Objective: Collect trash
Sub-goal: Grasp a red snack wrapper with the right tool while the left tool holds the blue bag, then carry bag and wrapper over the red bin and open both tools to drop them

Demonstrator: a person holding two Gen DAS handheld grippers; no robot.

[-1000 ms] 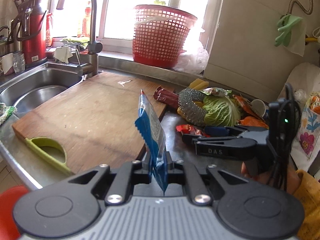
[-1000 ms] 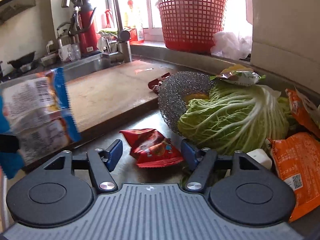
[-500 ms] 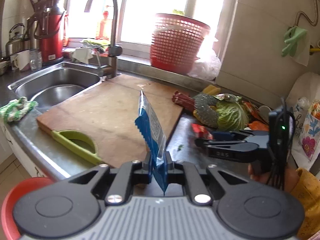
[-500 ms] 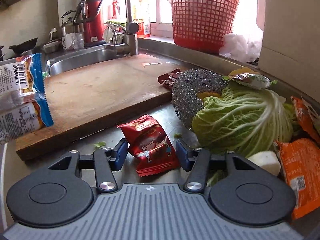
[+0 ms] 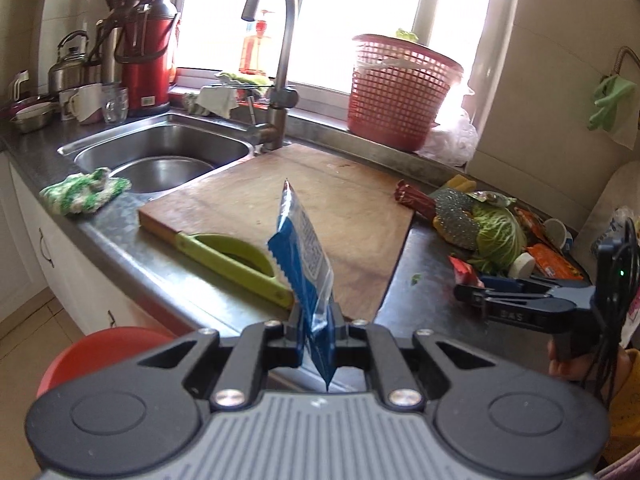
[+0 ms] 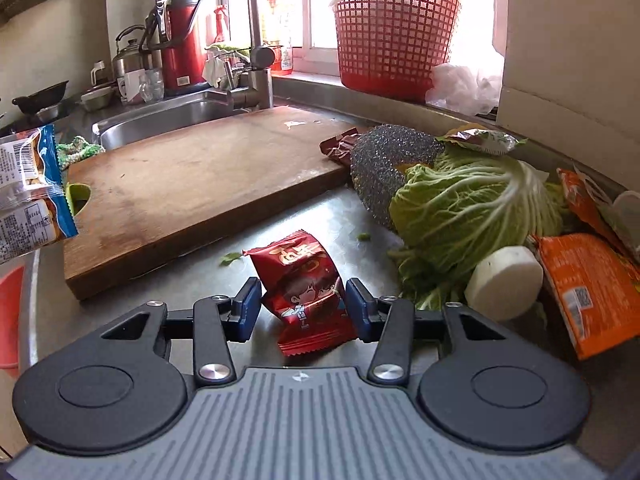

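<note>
While the right gripper (image 6: 304, 314) has just been closing its fingers, the red wrapper (image 6: 306, 292) lies between them on the desk; the blue pads stand just beside its two sides, and I cannot tell if they press it already. The left gripper (image 5: 316, 330) is closed tightly on the blue packet (image 5: 306, 264), which stands up from its fingers, and compared with a moment ago it has drawn back from the desk's front edge, so that a red bin (image 5: 100, 354) now shows below at the left. I judge that the blue packet goes to this bin and the red wrapper is the next piece to collect.

Just behind the right fingers there is a cabbage (image 6: 476, 208) with a steel scourer (image 6: 384, 168) leaning on it, a white cut piece (image 6: 504, 284), and orange packets (image 6: 592, 292) at the right edge. They are near, so the right pad could catch a cabbage leaf. A wooden cutting board (image 6: 192, 184) fills the middle of the desk, with the sink (image 5: 160, 152) at its far left corner and a red basket (image 5: 400, 92) on the window sill.
</note>
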